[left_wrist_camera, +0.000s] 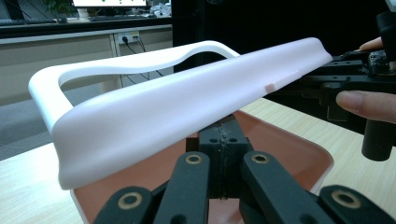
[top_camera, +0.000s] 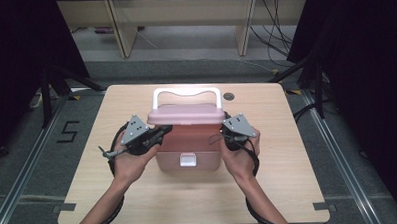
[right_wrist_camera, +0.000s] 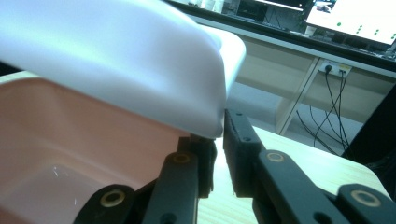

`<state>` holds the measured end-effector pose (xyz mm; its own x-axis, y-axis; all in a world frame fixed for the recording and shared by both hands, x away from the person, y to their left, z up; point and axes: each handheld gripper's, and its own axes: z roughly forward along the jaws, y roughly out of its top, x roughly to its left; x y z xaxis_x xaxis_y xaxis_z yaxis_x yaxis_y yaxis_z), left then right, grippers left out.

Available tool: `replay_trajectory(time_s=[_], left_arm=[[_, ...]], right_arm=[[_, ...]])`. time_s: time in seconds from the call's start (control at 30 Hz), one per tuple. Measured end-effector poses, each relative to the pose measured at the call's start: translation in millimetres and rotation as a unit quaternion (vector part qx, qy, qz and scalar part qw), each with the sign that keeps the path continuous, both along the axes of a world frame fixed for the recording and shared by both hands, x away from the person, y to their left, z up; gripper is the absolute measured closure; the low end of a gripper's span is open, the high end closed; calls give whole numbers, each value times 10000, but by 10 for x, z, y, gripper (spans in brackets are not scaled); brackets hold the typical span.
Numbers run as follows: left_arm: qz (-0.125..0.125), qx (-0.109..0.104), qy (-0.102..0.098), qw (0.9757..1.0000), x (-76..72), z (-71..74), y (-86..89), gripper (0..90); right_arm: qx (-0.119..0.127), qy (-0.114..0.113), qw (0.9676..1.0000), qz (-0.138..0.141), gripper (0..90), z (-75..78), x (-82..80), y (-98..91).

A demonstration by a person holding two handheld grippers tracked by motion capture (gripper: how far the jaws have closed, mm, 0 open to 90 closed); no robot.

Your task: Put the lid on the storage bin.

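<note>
Pink box (top_camera: 187,142) at frame centre on the desk (top_camera: 289,179), its lid (top_camera: 185,114) raised, interior seemingly empty though partly hidden, left tongs (top_camera: 163,129) closed under the lid edge, right tongs (top_camera: 222,136) slightly parted.

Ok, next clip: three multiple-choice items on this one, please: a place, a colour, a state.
1. Where is the box?
A. on the floor
B. on the table
C. on a shelf

2. What colour is the handle?
A. black
B. blue
C. white

3. How is the lid?
A. raised off the box
B. latched shut
C. lying flat on the table

Answers:
1 B: the box stands mid-table, between the two hands.
2 C: the handle is white against the pink lid.
3 A: both gripper views show the lid tilted up, with the box's open inside under it.
</note>
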<state>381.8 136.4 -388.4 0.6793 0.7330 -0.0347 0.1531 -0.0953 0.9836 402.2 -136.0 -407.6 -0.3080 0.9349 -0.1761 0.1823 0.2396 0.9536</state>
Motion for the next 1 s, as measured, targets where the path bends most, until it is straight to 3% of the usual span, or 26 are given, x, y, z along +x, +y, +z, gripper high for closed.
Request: replay_trajectory(time_s=[0.2, 0.33, 0.37, 0.57, 0.63, 0.67, 0.73, 0.87, 0.97, 1.0], left_arm=[[-4, 23, 8, 10000, -7, -8, 16, 900], [4, 30, 3, 10000, -7, -1, 31, 900], [6, 31, 6, 10000, -6, -1, 32, 900], [36, 35, 21, 10000, -6, -9, 48, 900], [38, 48, 21, 10000, -5, -12, 55, 900], [47, 42, 18, 10000, -6, -14, 55, 900], [56, 35, 17, 10000, -10, -18, 57, 900], [60, 25, 19, 10000, -10, -30, 63, 900], [63, 23, 35, 10000, -11, -43, 71, 900], [63, 23, 40, 10000, -14, -48, 73, 900]], right_arm=[[-232, 68, 9997, 93, 734, -17, -6, -2], [-230, 304, 9990, 216, 662, -52, -54, -12], [-326, 312, 9985, 318, 644, -60, -62, -31], [-36, 653, 9962, 577, 616, -138, -223, -167], [-3, 611, 9959, 664, 675, -163, -271, -225], [118, 785, 9941, 738, 720, -174, -305, -247], [52, 799, 9940, 751, 787, -191, -347, -315], [157, 849, 9934, 758, 898, -223, -398, -456], [489, 978, 9923, 582, 900, -265, -434, -547], [341, 877, 9936, 618, 900, -273, -425, -615]])
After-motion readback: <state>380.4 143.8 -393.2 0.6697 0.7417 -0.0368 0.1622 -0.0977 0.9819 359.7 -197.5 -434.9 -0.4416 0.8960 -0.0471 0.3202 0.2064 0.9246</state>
